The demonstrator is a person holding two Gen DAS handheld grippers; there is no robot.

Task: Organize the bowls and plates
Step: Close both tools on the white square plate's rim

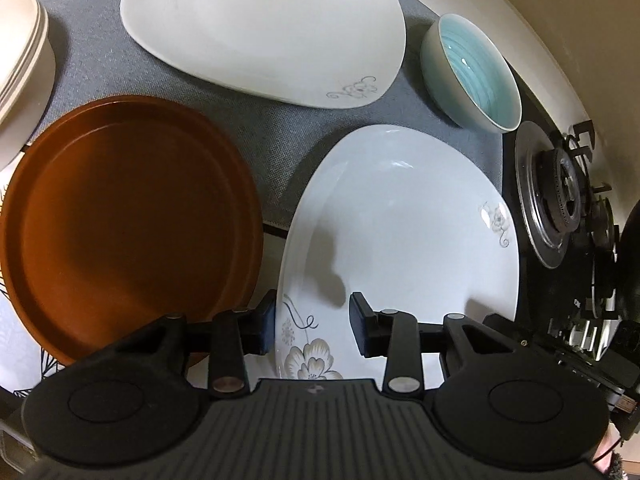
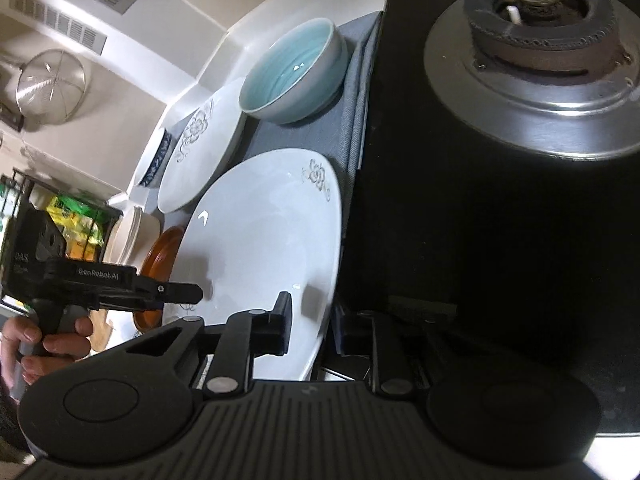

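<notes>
Our left gripper (image 1: 313, 326) has jaws apart, straddling the near-left rim of the near white floral plate (image 1: 400, 232): one pad sits outside the rim, the other over the plate's inner face, w/ no squeeze visible yet. Our right gripper (image 2: 310, 326) is likewise apart, its left pad over the plate's inner surface and its right pad beyond the right edge, near the black stovetop (image 2: 480, 220); whether either pad touches the rim we cannot tell. So both grippers bracket the same plate, which lies directly ahead of both sets of jaws and stretches away from us toward the far side of the grey mat (image 1: 280, 140). Its long axis seems to run near-to-far, w/ one flower print at the near rim and another at the far right. Neither gripper is clearly nearer; left looks a bit better seated on the rim. Farther out, a second white floral plate (image 1: 260, 28) lies at the far side, approx. in line w/ the first, prob. the stacking target, in our judgement. A teal bowl (image 1: 476, 68) sits far right, the brown plates (image 1: 128, 216) just left, and cream bowls (image 1: 24, 52) far left. The gas burner (image 1: 556, 192) is at the right.
</notes>
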